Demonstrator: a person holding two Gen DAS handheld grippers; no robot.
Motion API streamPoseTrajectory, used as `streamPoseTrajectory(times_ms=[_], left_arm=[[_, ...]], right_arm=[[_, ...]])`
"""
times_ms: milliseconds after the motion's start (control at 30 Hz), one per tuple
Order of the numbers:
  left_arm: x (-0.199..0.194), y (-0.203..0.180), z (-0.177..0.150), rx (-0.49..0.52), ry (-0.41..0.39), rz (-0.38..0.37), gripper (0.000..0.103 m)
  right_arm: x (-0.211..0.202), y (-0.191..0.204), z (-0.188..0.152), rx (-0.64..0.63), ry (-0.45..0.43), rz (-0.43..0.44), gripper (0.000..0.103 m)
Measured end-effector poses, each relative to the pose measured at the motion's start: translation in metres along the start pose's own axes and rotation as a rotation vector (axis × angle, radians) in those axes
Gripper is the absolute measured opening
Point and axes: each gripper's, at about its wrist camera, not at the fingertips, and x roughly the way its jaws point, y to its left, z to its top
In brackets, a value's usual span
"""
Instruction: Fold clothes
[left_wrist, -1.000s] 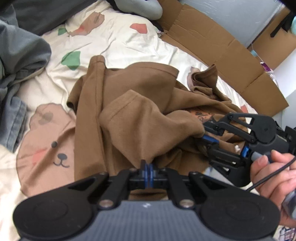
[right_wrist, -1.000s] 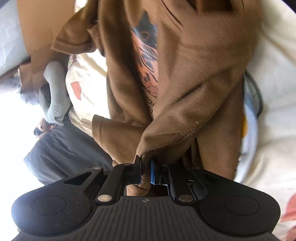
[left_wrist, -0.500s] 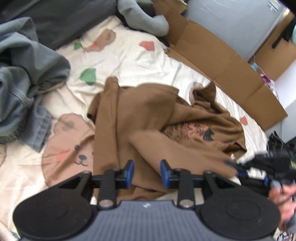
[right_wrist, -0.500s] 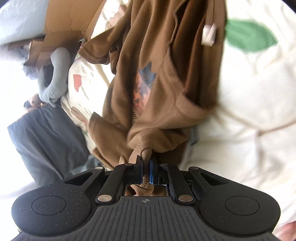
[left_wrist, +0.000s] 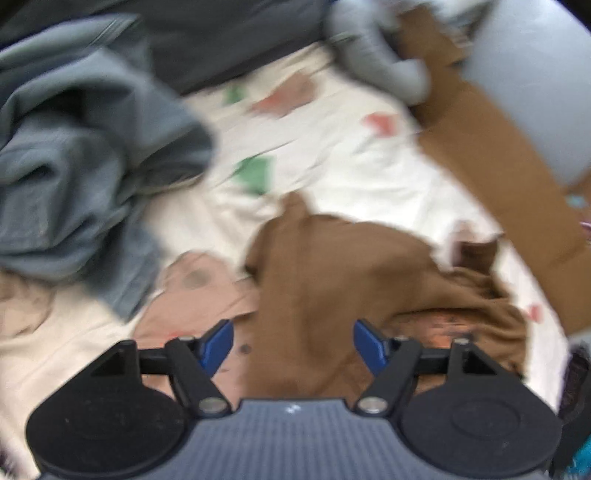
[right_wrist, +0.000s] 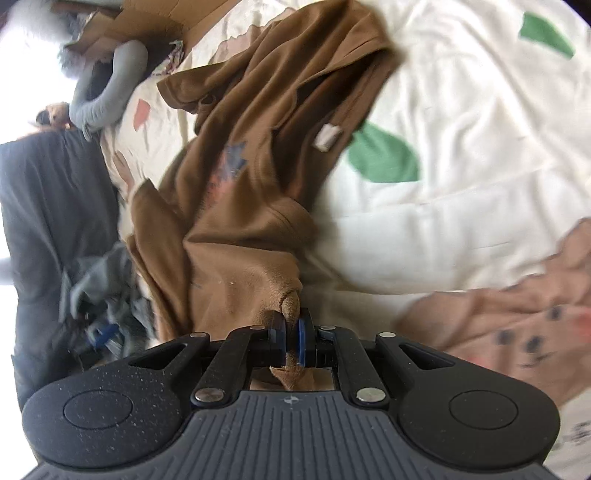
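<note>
On the bed (right_wrist: 461, 192), the brown shirt (right_wrist: 258, 177) lies crumpled. Your right gripper (right_wrist: 291, 332) has its jaws clenched on a bunch of its cloth. Your left gripper (left_wrist: 293, 345) has just been opening, nothing gripped, above the shirt (left_wrist: 332, 266). Only the left view shows the grey clothes (left_wrist: 85, 177).

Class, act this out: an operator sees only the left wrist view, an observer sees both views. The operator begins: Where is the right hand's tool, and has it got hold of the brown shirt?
Observer: The right tongs are shut on a bunched edge of the brown cotton T-shirt.
Operator: Is a label showing?
Observer: Yes, a small white tag lies on the shirt, beside a green patch of the cream bedsheet.
</note>
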Motion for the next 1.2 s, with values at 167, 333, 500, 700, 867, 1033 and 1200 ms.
streamPoseTrajectory(times_ms=[167,333,500,700,867,1033,1200], left_arm=[[0.025,0.007,0.009,-0.061,0.011,-0.013,0.074],[0.046,0.001,0.017,-0.062,0.007,-0.049,0.074],[0.066,-0.018,0.028,0.036,-0.011,-0.041,0.078],[0.093,-0.036,0.03,0.125,0.05,-0.067,0.085],[0.115,-0.043,0.015,0.2,0.108,-0.049,0.089],[0.123,-0.048,0.001,0.352,0.093,0.04,0.092],[0.122,-0.057,-0.006,0.517,0.026,0.079,0.101]], right_arm=[[-0.021,-0.022,-0.003,-0.044,0.0,-0.073,0.004],[-0.037,-0.035,-0.005,-0.073,-0.014,-0.13,0.003],[-0.052,-0.048,-0.001,-0.095,-0.031,-0.179,0.003],[-0.072,-0.061,0.01,-0.101,-0.091,-0.236,0.003],[-0.091,-0.065,0.016,-0.103,-0.155,-0.257,0.003],[-0.09,-0.069,0.018,-0.114,-0.169,-0.276,0.003],[-0.082,-0.074,0.017,-0.104,-0.167,-0.286,0.003]])
